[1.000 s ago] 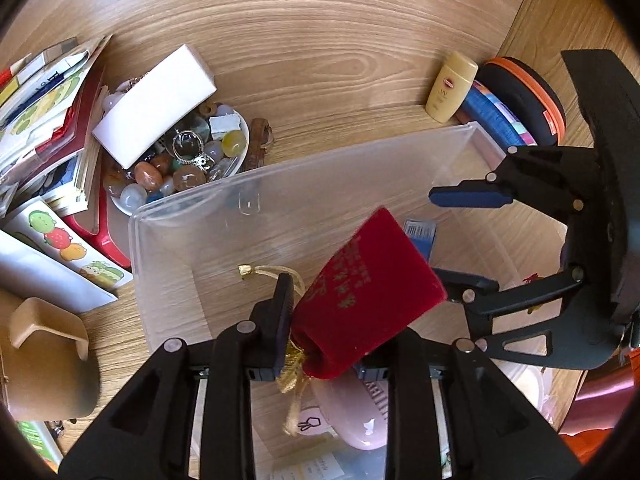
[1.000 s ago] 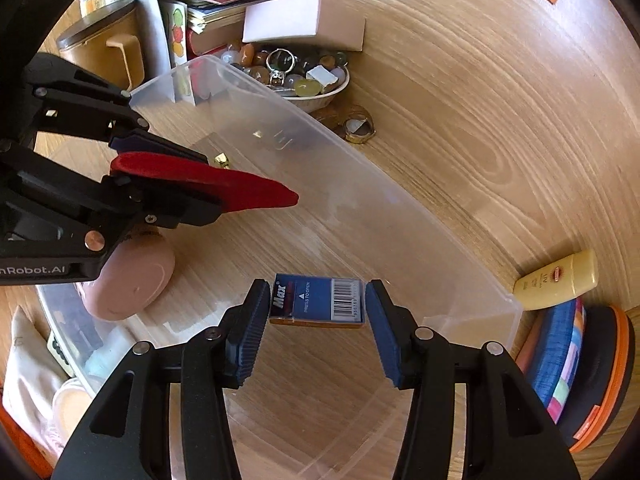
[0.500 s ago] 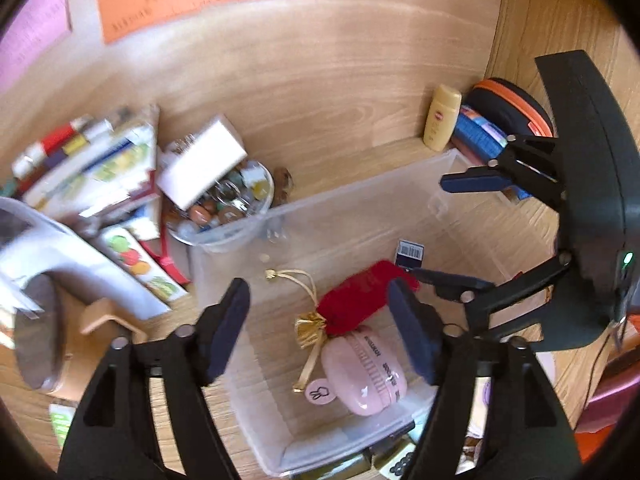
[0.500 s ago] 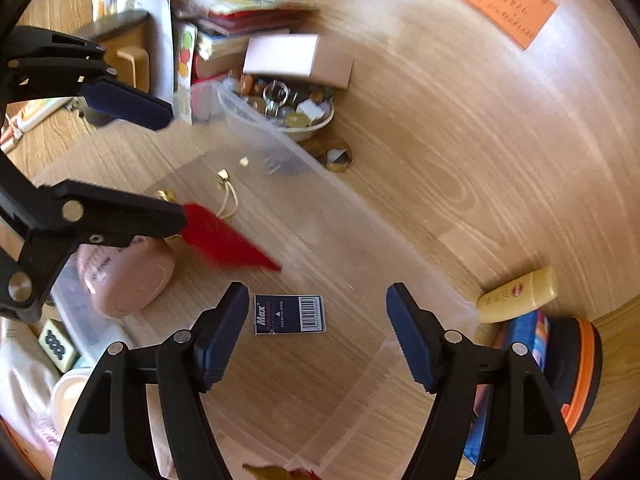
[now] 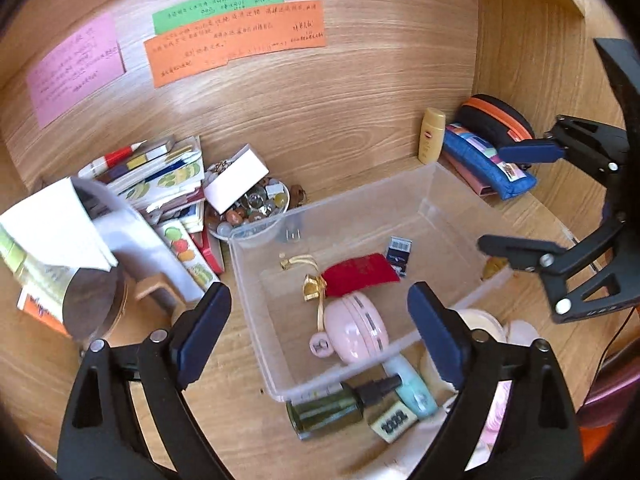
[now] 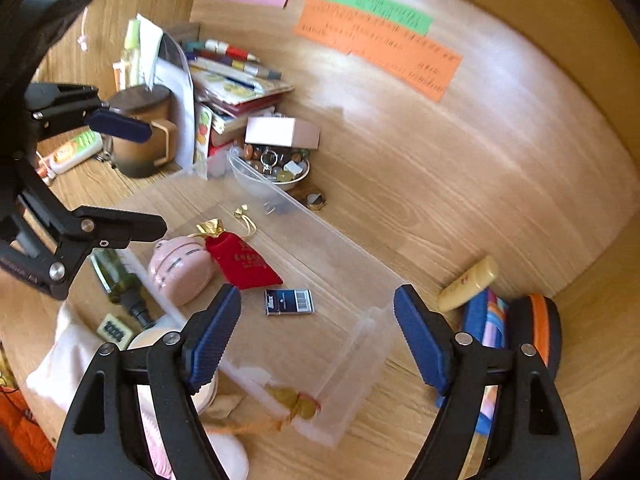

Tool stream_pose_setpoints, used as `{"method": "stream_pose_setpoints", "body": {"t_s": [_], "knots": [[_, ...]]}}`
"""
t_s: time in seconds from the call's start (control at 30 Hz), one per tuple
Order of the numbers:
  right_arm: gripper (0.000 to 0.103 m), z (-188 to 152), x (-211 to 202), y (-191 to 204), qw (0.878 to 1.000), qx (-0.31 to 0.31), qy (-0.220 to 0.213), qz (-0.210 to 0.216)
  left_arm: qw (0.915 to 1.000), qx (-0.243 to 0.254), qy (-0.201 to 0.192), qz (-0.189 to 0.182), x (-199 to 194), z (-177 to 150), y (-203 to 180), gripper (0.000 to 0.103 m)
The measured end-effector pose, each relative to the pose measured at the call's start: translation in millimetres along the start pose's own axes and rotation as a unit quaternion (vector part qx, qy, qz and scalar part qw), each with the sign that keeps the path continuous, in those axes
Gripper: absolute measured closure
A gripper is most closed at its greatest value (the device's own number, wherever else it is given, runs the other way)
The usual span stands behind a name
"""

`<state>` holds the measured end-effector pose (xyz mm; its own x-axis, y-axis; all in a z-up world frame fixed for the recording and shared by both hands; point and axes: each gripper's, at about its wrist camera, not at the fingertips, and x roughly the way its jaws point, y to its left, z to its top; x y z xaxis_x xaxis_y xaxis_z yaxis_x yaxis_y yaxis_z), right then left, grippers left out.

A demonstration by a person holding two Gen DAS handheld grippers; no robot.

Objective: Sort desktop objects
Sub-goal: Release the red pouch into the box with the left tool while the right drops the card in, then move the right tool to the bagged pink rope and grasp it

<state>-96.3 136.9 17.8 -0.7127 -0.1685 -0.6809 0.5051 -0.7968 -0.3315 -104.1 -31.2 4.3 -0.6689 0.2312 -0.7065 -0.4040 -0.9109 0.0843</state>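
Wood is all around me: a wooden desk (image 5: 224, 408) below and a wooden wall behind with pink, green and orange notes (image 5: 236, 50) stuck on it. At the left of my left camera I see a pile of books (image 5: 160, 176), then a bowl of beads (image 5: 256, 208) with a white box (image 5: 236, 182) on top. In the middle sits a clear bin (image 5: 360, 196). Inside it lie a pink case (image 5: 356, 330), a red pouch (image 5: 358, 276) just above it, and a small blue card (image 5: 399, 251) to the right of the pouch. A green bottle (image 5: 332, 410) lies just below the bin. At the upper right stand a yellow tube (image 5: 432, 136) and a blue pouch (image 5: 488, 160).

My left gripper (image 5: 320, 336) is opening above the bin and grips nothing. My right gripper (image 6: 318, 334) is opening too, with nothing in it; the blue card lies flat in the bin under it.
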Motion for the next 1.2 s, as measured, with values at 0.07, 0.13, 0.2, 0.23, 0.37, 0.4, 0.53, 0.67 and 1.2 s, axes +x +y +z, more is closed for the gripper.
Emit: {"method": "stream_pose_setpoints", "body": {"t_s": [0.07,0.13,0.2,0.23,0.37,0.4,0.53,0.67,1.2], "knots": [[0.026,-9,-12,0,1.000,0.007,-0.010,-0.001,1.0000,-0.003,-0.003,0.000,-8,-7,-3,0.010],[0.023,-19,-20,1,1.000,0.015,-0.015,-0.002,1.0000,-0.007,-0.004,-0.001,-15,-13,-5,0.009],[0.021,-31,-28,1,1.000,0.023,-0.018,-0.005,0.9999,-0.011,-0.004,-0.003,-23,-22,-7,0.009],[0.021,-37,-31,2,0.999,0.027,-0.019,-0.006,0.9999,-0.013,-0.004,-0.004,-26,-26,-8,0.009],[0.021,-64,-39,1,0.999,0.051,-0.014,-0.005,0.9998,-0.020,0.002,-0.008,-37,-49,-16,0.008],[0.021,-70,-41,2,0.998,0.056,-0.013,-0.005,0.9997,-0.021,0.004,-0.009,-39,-54,-18,0.008],[0.019,-92,-47,13,0.997,0.071,-0.009,0.007,0.9992,-0.030,0.015,-0.020,-45,-80,-25,0.008],[0.013,-113,-53,35,0.996,0.085,-0.010,0.028,0.9983,-0.045,0.016,-0.033,-53,-106,-27,0.008],[0.011,-136,-24,108,0.993,0.063,0.062,0.075,0.9931,-0.106,0.026,-0.043,-58,-170,-15,0.008]]}}
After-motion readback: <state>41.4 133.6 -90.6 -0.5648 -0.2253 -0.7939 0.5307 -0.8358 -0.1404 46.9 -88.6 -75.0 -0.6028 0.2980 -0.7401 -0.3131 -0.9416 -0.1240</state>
